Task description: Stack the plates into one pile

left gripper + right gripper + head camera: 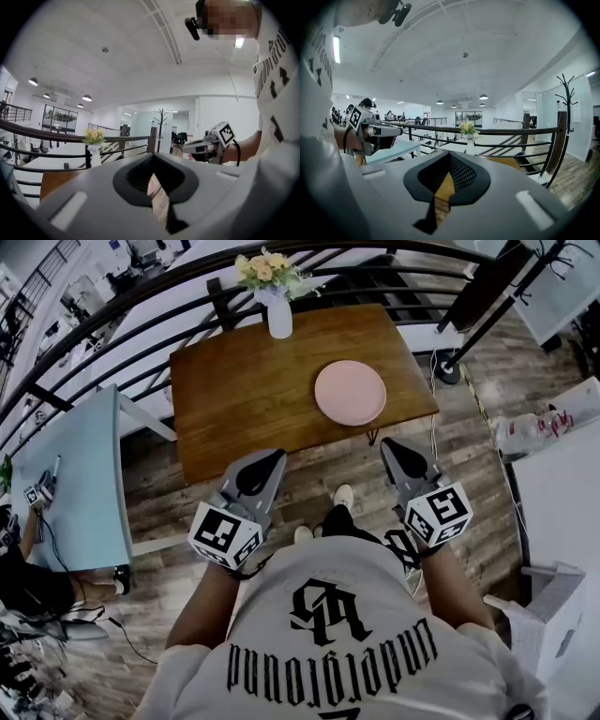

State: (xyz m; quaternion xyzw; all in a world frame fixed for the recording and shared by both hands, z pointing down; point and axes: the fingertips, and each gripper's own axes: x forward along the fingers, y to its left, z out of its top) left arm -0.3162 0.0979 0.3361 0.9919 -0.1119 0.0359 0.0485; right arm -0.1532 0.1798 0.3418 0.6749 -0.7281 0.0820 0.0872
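- The brown rectangular wooden counter (239,395) stood ahead of the person, in front of a black metal railing (141,320).
- A round pale-pink plate (350,392) lay flat on the counter's right half, near the front edge. From above it read as a single disc, and I could not tell whether more plates lay under it.
- A white vase holding yellow and cream flowers (279,317) stood upright at the counter's far edge, well apart from the plate.
- The left tool (261,470), grey with a marker cube at its rear, was held over the wood-plank floor (309,474), short of the counter's near edge. Its own view showed the jaws brought together, with only a thin slit between them and nothing gripped.
- The right tool (401,457) was held at about the same height on the other side, also short of the counter. Its jaws were likewise closed together and empty.
- Both tools pointed toward the counter and neither touched the plate.
- The person wore a white T-shirt with black print (347,634), and pale shoes (343,495) showed on the floor between the tools.
- A light-blue counter (75,484) stood off to the left.
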